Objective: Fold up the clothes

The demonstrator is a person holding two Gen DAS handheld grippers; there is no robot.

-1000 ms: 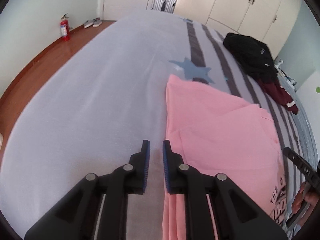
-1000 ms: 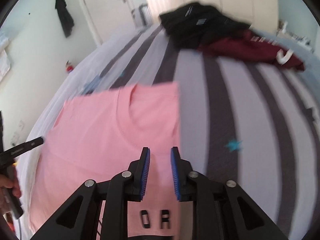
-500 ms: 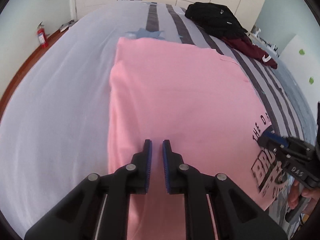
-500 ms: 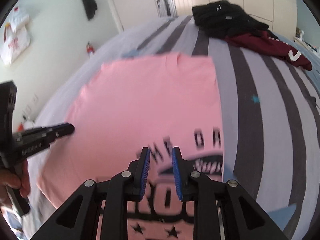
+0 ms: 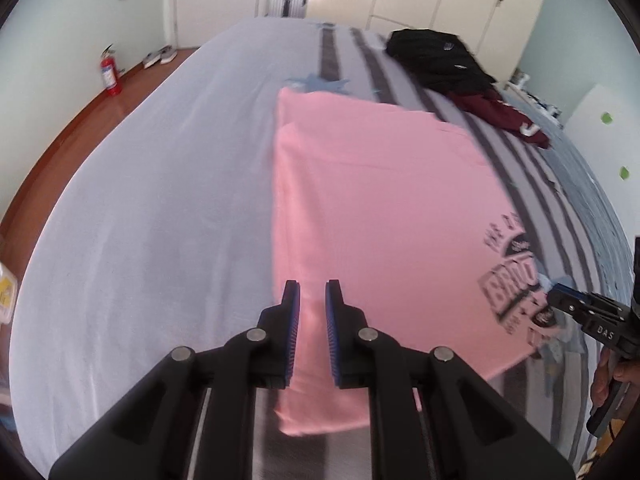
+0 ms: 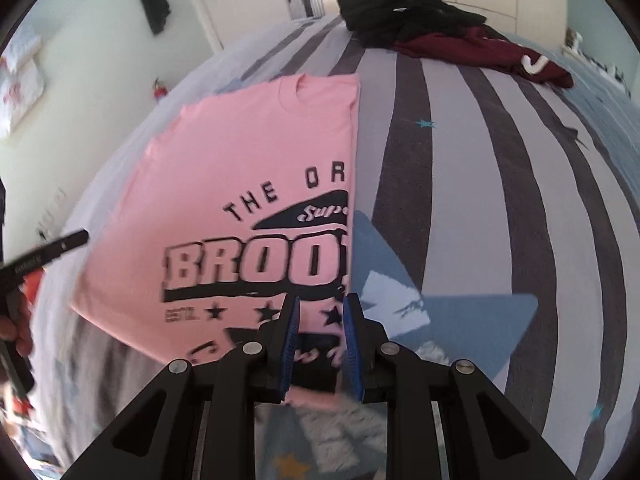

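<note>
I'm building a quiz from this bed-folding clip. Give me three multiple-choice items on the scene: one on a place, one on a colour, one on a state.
1. Where is the black clothing pile?
A. at the far end of the bed, beside the maroon garment
B. on the floor by the fire extinguisher
C. on top of the pink T-shirt

2. What colour is the T-shirt with the printed lettering?
A. white
B. pink
C. green

3. How does the pink T-shirt lie?
A. bunched in a ball
B. hanging on the wall
C. flat on the bed, with its sides folded in to straight edges

Answers: 1 A, since both dark garments lie together far up the bed. 2 B, the fabric is plainly pink in both views. 3 C, it lies smooth, and its right fold cuts the print off mid-word.
</note>
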